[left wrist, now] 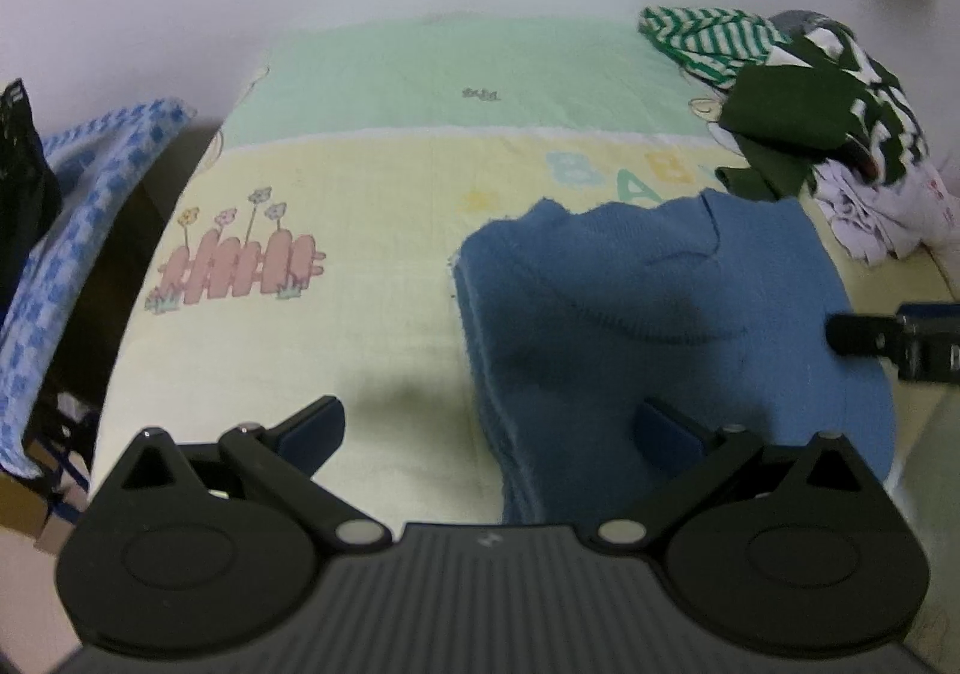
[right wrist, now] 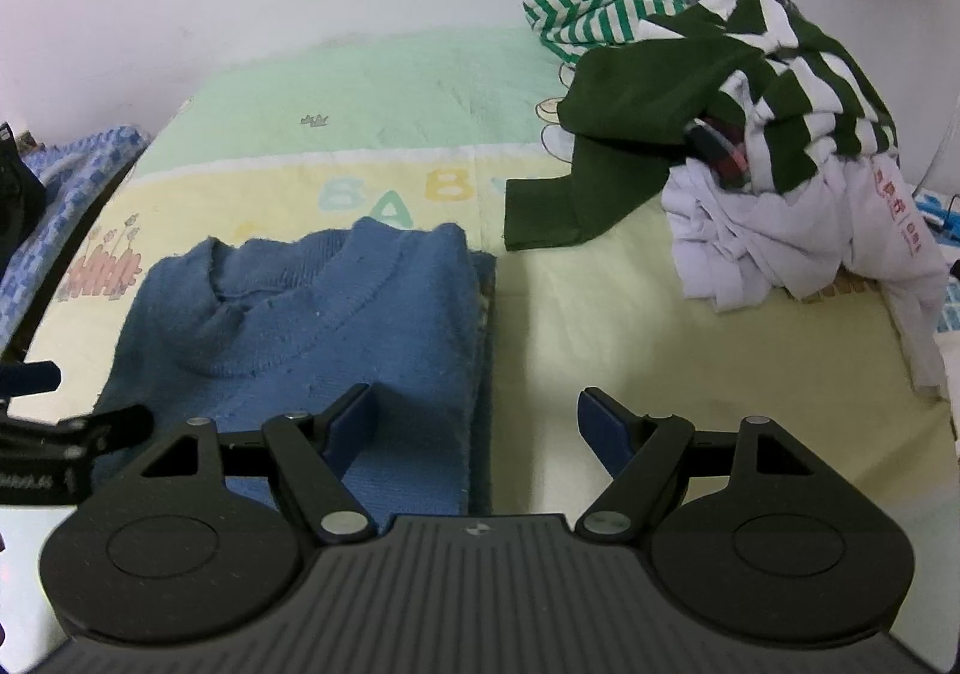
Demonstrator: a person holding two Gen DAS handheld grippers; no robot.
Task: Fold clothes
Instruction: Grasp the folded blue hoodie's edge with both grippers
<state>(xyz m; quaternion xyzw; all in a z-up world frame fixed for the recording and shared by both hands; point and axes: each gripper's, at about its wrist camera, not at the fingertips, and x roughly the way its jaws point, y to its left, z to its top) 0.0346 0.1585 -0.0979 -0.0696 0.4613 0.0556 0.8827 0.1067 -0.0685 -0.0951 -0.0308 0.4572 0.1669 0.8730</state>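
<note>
Blue sweater (right wrist: pixel 312 314) folded flat beneath both wide-spread hand-held grippers (left wrist: pixel 492 422) (right wrist: pixel 477 416).

Blue sweater (right wrist: pixel 312 326): fuzzy matt knit. Bed cover (left wrist: pixel 372 182): soft printed cloth. Left tool (left wrist: pixel 492 428): matt black plastic, metal pivots.
</note>
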